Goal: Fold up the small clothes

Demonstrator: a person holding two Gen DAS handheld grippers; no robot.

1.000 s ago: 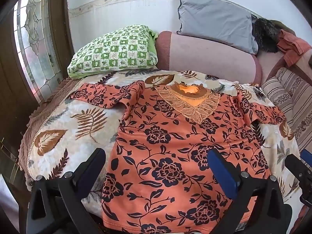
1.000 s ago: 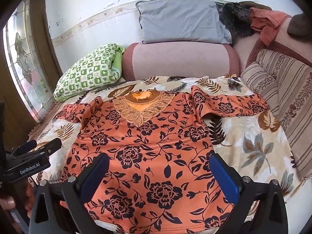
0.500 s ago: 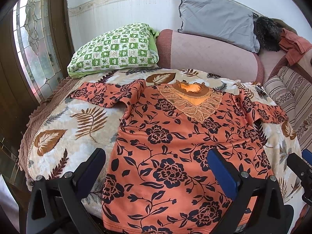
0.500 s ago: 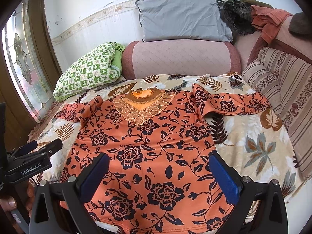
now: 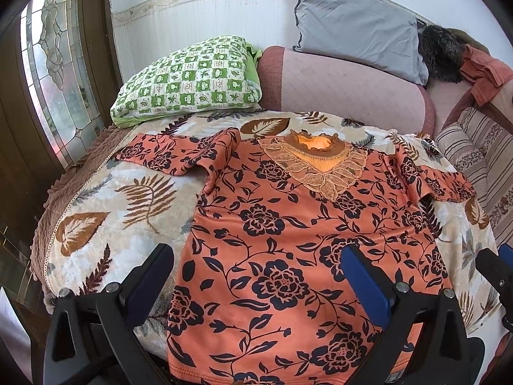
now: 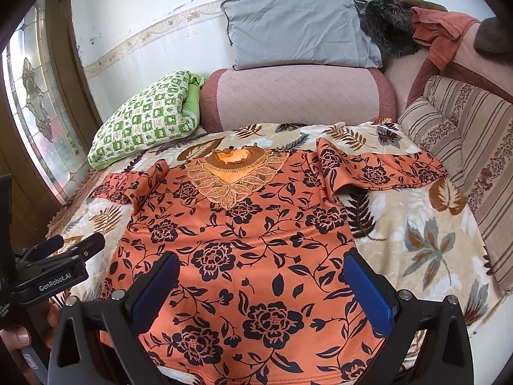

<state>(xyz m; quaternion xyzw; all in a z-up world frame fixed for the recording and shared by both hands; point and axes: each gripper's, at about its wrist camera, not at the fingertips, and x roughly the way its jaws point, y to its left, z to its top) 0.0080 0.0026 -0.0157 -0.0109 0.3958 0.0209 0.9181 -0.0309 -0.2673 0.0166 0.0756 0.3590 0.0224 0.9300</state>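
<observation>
Lying flat on leaf-print blanket [image 5: 105, 234], orange floral top [image 5: 288, 240] runs lengthwise, collar twd far cushions, hem nearest (sleeves spread sideways). Left gripper [image 5: 256, 276] & right gripper [image 6: 261, 284] hover over hem, jaws wide apart, empty.

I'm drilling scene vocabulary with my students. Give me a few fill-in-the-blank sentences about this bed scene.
1. The orange floral blouse lies spread ___ on the leaf-print blanket.
2. The left gripper and the right gripper both have ___ jaws.
3. The grey pillow rests on top of the ___ bolster.

Missing words: flat; open; pink
</observation>
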